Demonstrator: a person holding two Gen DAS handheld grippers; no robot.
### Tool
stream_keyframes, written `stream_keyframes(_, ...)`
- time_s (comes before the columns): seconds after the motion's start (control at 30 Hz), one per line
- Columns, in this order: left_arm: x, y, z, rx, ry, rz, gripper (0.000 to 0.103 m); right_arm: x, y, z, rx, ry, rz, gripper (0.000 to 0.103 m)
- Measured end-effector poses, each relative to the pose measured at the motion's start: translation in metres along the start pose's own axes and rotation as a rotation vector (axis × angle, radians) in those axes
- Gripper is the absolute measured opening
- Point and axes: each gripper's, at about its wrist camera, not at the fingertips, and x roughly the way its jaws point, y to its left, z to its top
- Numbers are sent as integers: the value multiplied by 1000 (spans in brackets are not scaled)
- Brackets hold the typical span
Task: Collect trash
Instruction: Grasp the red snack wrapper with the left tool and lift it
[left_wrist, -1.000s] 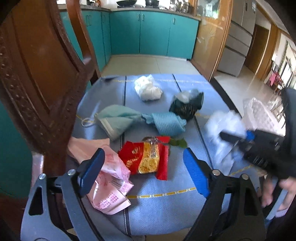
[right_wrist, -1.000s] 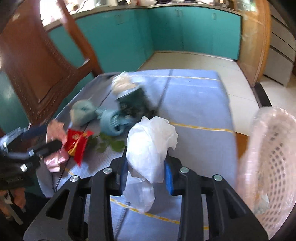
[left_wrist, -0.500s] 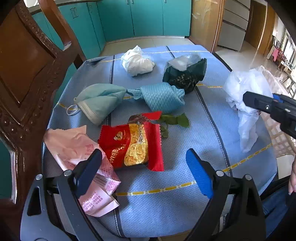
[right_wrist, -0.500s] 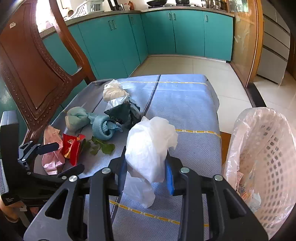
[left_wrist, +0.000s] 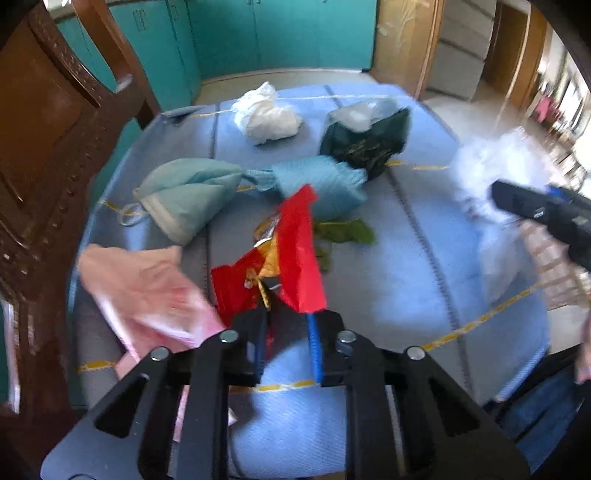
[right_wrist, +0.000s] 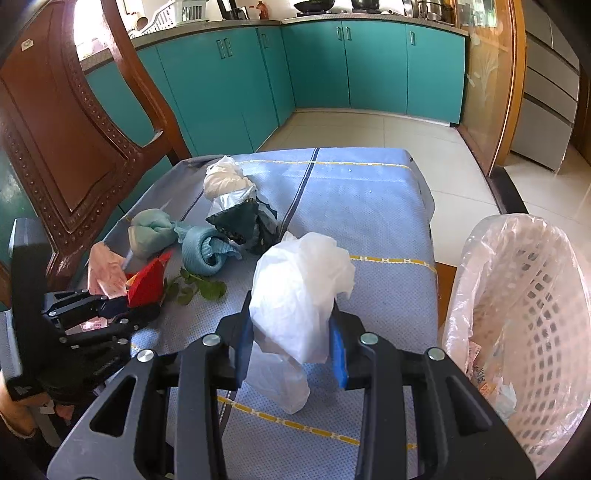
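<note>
Teal kitchen cabinets (right_wrist: 314, 70) and pale floor tiles lie behind a table under a blue cloth (right_wrist: 362, 206), with a carved wooden chair (right_wrist: 62, 147) at its left side.

At the left gripper (left_wrist: 286, 341), the blue-padded fingers (left_wrist: 316, 347) are drawn close together and pinch the near edge of a red snack wrapper (left_wrist: 295, 254), which stands up out of the grip, tilted, its top toward the far side of the table. Just left of those fingers lies a pink printed bag (left_wrist: 147, 295), blurred. Past the wrapper are green leaves (left_wrist: 345, 232), then a teal cloth roll (left_wrist: 321, 181) touching a pale green face mask (left_wrist: 184, 192); farther still sit a dark green bag (left_wrist: 365, 144) and a crumpled white wad (left_wrist: 266, 118).

At the right gripper (right_wrist: 291, 343), the fingers (right_wrist: 338, 350) are clamped on a white plastic bag (right_wrist: 299, 291); the bag bulges above them and a tail hangs down below, over the cloth. To the right of this gripper, beside the table edge, stands a white lattice trash basket (right_wrist: 535, 314) lined with clear plastic, with scraps at its bottom.
</note>
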Motion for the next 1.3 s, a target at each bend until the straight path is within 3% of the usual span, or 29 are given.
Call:
stream_keyframes(0.1, -13, -2, 0, 11, -43, -61, 13, -1, 0, 1, 0, -2, -3, 35)
stream_keyframes(0.3, -37, -2, 4, 11, -136, -241, 12, -1, -5, 0, 11, 0, -9, 35)
stream_keyframes(0.4, -46, -4, 5, 6, -175, -281, 12, 0, -4, 1, 9, 1, -9, 35)
stream_keyframes(0.63, -72, -15, 7, 35, -333, -183, 12, -8, 3, -1, -36, -29, -47, 35)
stream_keyframes(0.83, -87, -29, 6, 76, -440, -28, 12, -30, -1, 0, -45, -118, -85, 35)
stream_keyframes(1.07, -99, -32, 6, 70, -497, 1, 12, -55, -7, 2, -32, -225, -84, 35)
stream_keyframes(1.3, -111, -37, 2, 66, -538, 28, 12, -66, -8, 2, -36, -275, -109, 35)
